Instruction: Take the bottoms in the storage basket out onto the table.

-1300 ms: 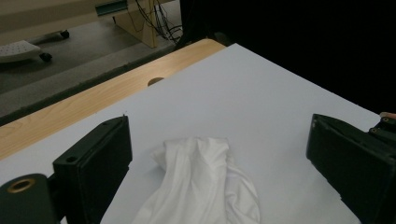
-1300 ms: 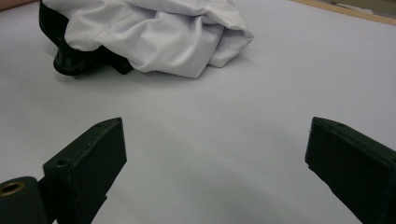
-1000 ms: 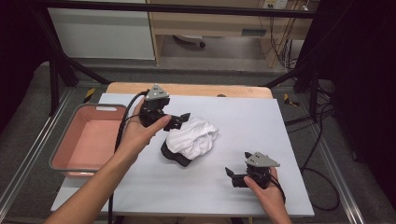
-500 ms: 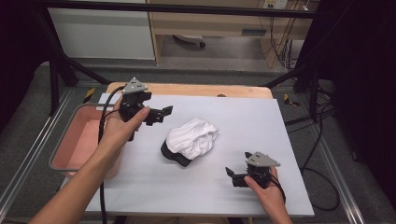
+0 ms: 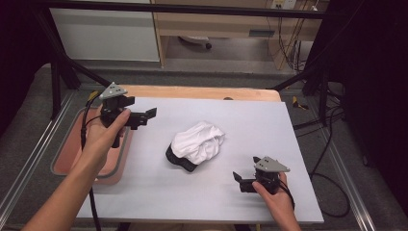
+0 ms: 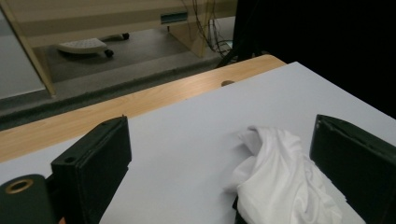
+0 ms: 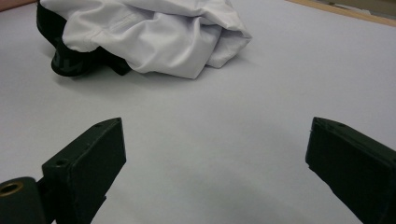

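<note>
Looks early in the work — white cloth (image 5: 198,141) crumpled over a black band (image 5: 179,160) at the middle of the frame on the grey table (image 5: 298,144), apart from the pink tray (image 5: 67,161) at the left edge. Left gripper (image 5: 144,117) held up at the upper left over the tray's rim, jaws spread and empty; right gripper (image 5: 239,180) resting at the lower right, jaws spread too, aimed at the cloth but well short of it. Nothing gripped yet — grasping, and probably moving or folding the cloth, still to come.
</note>
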Demonstrator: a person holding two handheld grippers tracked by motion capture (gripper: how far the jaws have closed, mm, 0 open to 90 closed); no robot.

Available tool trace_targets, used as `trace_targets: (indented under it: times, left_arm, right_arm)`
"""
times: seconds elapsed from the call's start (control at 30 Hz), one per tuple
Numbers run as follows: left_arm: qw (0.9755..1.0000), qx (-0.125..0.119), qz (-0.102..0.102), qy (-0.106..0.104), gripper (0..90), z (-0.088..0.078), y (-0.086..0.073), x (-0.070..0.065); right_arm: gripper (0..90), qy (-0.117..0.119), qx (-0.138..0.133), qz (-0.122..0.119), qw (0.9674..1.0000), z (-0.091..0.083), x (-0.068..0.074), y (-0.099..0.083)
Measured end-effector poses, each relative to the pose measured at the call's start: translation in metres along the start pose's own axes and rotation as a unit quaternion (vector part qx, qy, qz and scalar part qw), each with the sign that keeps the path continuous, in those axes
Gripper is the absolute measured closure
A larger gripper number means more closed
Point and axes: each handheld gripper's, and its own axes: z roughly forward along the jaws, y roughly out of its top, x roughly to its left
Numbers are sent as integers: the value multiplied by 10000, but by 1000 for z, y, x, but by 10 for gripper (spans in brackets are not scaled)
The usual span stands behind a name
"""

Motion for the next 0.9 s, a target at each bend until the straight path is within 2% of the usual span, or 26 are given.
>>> trace_targets:
  times: [0.13, 0.3, 0.43, 0.63, 0.77, 0.9]
  left_arm:
    - [10000, 25, -16, 83, 55, -10, -6, 9]
    - [9999, -46, -93, 76, 49, -21, -9, 17]
    - [9997, -94, -192, 124, 49, -30, -13, 24]
    - [9997, -78, -174, 165, 45, -44, -16, 31]
    - [9997, -59, -19, 252, 44, -55, -15, 34]
    - [9996, -90, -36, 262, 42, -63, -19, 36]
  right_arm:
    - [52, 54, -24, -23, 10000, 1, 1, 1]
    - [52, 106, -9, -74, 9999, 2, 3, 1]
    - [52, 66, -8, -63, 10000, 0, 2, 0]
    - [52, 46, -32, -72, 10000, 0, 3, 1]
    - [52, 58, -16, -61, 10000, 0, 2, 0]
    - [52, 25, -27, -54, 10000, -1, 1, 0]
